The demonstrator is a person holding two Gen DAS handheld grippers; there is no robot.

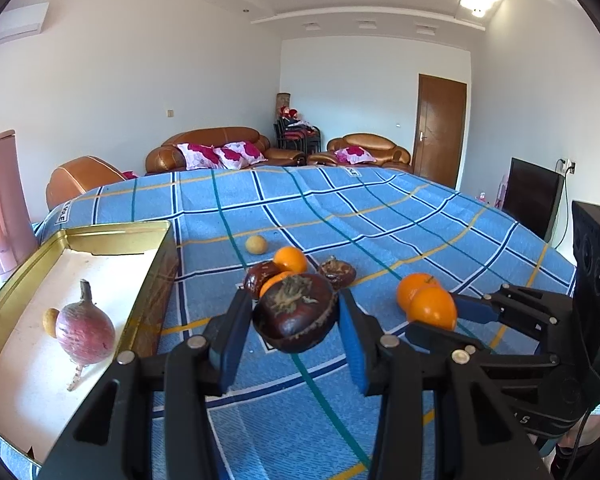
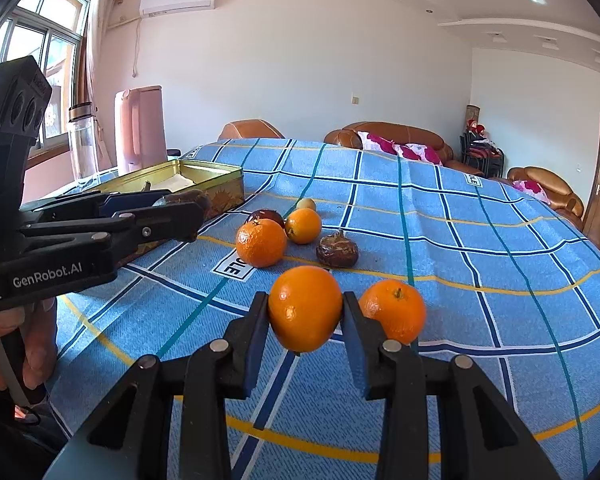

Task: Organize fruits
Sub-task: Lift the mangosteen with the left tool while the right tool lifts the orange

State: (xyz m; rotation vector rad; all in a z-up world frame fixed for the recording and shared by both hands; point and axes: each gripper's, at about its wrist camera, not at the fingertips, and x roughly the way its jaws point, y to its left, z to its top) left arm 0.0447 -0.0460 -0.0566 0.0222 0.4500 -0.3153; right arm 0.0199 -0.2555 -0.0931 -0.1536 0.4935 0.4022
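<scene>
My left gripper (image 1: 296,322) is shut on a dark brown mangosteen (image 1: 296,312) held above the blue checked cloth (image 1: 380,220), right of the gold tin tray (image 1: 112,232). The tray holds a pink-red root (image 1: 85,330) and a small tan fruit (image 1: 50,322). My right gripper (image 2: 305,312) is shut on an orange (image 2: 304,308); it also shows in the left wrist view (image 1: 432,308). A second orange (image 2: 394,312) lies just right of it. On the cloth beyond lie two oranges (image 2: 261,242) (image 2: 303,225), two dark mangosteens (image 2: 337,251) (image 2: 266,216) and a small tan fruit (image 2: 307,204).
A pink jug (image 2: 140,128) and a clear bottle (image 2: 83,144) stand behind the tray (image 2: 204,168) near the window. Brown sofas (image 1: 220,148) and a door (image 1: 440,128) lie beyond the table. A dark screen (image 1: 532,196) stands at the right.
</scene>
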